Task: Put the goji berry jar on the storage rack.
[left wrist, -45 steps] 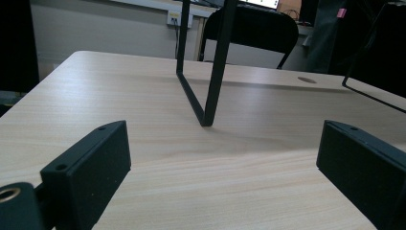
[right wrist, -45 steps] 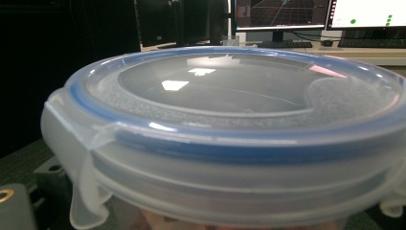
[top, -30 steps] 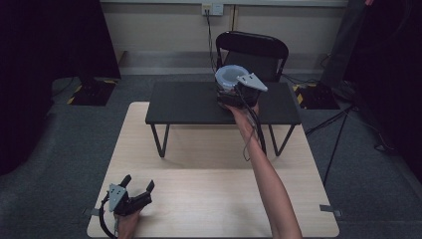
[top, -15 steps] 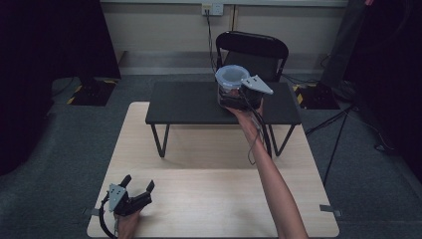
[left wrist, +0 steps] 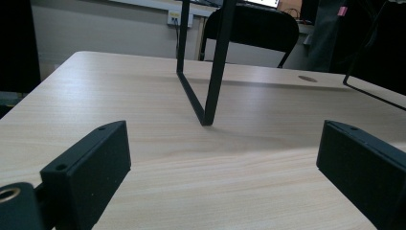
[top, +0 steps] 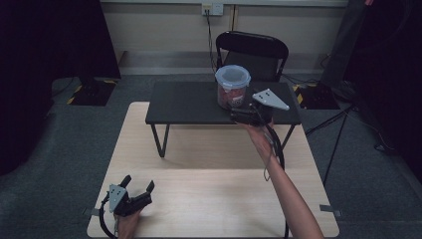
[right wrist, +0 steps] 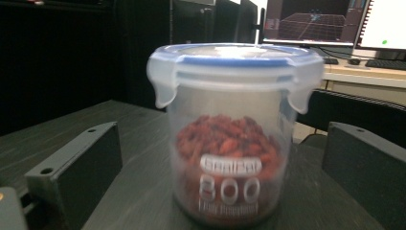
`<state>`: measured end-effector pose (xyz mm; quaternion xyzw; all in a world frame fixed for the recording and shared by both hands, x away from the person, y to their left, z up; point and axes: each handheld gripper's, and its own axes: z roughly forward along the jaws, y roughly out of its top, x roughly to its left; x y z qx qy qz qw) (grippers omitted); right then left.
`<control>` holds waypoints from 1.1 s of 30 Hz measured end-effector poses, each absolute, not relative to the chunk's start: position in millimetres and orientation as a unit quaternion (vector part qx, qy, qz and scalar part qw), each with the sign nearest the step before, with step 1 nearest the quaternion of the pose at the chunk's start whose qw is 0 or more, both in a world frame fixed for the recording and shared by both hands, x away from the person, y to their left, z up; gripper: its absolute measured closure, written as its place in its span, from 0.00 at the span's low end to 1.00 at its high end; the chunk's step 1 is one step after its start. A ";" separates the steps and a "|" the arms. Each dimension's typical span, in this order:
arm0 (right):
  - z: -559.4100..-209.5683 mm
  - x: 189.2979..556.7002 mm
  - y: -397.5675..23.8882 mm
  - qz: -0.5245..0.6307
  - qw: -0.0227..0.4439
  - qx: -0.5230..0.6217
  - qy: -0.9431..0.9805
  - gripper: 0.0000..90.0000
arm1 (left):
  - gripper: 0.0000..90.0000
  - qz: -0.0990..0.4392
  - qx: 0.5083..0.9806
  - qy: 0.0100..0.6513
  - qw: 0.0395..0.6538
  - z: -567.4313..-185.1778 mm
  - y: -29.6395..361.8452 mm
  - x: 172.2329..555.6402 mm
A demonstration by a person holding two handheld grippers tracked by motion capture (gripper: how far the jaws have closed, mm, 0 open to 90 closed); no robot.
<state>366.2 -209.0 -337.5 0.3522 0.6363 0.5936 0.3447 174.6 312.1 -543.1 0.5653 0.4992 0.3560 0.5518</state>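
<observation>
That clear round plastic tub of red dried berries, sitting between the right hand-held gripper's spread jaws on the dark tabletop, looks light, rigid and slick, so I'd squeeze mid-wall below the lid clips.

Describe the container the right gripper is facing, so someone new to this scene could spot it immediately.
Start at the pale wooden table, then find the low black table standing on its far half. Near that black top's right end, ahead of the open right gripper, stands a round clear container. It has a blue-trimmed clip-on lid and is partly filled with small red pieces.
</observation>
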 end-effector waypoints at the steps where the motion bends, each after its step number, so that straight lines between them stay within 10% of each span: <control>1: -338.2 361.2 -214.2 0.596 0.342 0.349 0.637 0.00 | 0.04 0.356 0.565 0.499 0.552 -543.1 312.1 174.5; 33: -483.8 207.5 -352.8 0.527 0.330 0.444 0.645 0.00 | 0.04 0.360 0.574 0.495 0.544 -541.8 309.5 173.5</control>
